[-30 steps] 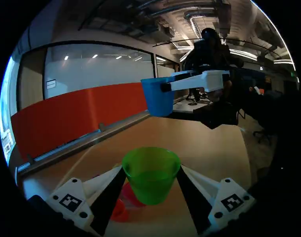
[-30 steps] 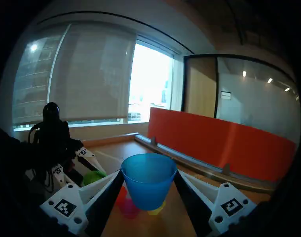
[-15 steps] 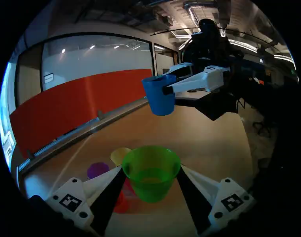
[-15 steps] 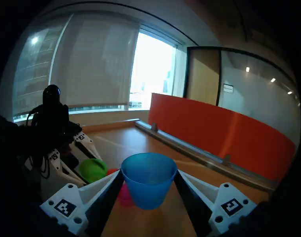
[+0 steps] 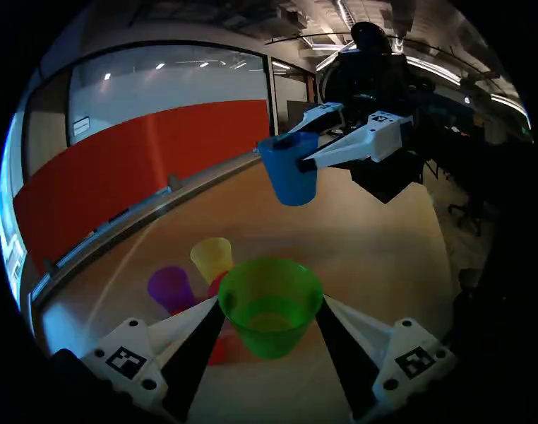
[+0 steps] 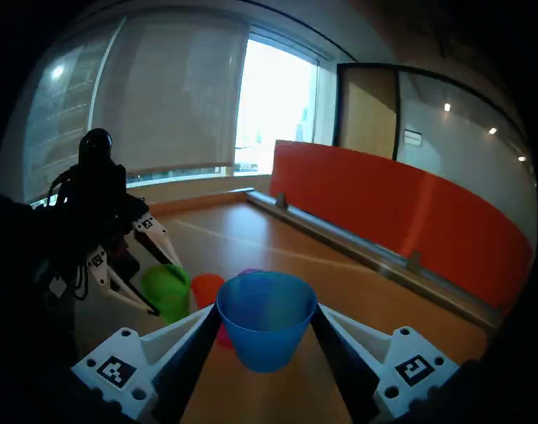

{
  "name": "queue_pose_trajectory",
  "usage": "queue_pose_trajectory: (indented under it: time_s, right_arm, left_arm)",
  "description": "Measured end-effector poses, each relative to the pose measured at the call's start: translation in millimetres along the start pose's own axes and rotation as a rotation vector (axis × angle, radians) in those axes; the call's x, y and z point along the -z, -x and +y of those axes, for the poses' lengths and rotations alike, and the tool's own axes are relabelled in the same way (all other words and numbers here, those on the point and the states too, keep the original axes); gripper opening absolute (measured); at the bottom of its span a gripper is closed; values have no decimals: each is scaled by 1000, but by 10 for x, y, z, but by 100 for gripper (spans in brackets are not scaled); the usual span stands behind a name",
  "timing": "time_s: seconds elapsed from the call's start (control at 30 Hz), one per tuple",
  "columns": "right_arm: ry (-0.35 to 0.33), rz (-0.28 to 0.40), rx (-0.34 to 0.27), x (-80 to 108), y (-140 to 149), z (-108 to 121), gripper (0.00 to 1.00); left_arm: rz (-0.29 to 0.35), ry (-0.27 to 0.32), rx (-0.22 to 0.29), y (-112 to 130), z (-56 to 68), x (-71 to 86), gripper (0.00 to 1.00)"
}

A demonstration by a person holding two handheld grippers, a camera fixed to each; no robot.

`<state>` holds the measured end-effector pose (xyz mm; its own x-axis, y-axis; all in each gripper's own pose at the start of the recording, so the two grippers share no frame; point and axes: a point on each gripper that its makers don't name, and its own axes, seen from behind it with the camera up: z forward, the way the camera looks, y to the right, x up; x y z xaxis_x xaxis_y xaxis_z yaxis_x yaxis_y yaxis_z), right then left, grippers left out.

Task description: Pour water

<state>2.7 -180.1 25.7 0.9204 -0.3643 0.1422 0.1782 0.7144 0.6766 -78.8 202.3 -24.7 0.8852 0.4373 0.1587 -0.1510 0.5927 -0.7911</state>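
In the left gripper view my left gripper is shut on a translucent green cup, held upright above the wooden table. Farther off and higher, my right gripper is shut on a blue cup that leans slightly. In the right gripper view the blue cup sits between the fingers of my right gripper. To its left the left gripper holds the green cup. I cannot tell whether either cup holds water.
A yellow cup, a purple cup and a red cup stand on the table below the green cup. A red cup shows beside the green one. An orange partition with a metal rail runs along the table's far edge.
Both cameras have dipped toward the table, so the small cups on it have come into view. The blue cup has come a little lower and closer to the green cup.
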Motion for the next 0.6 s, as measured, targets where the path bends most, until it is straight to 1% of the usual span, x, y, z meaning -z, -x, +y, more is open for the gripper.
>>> queue_pose_trajectory:
  time_s: [0.27,0.6]
  right_arm:
    - [-13,-52,7,-83,248,-15,92]
    - [-39,-108,-11,-200,488,-60,92]
  left_arm:
    - [-57,21,-4,178,19,-45,86]
    - [-123,47,-13,392,35,-98,86]
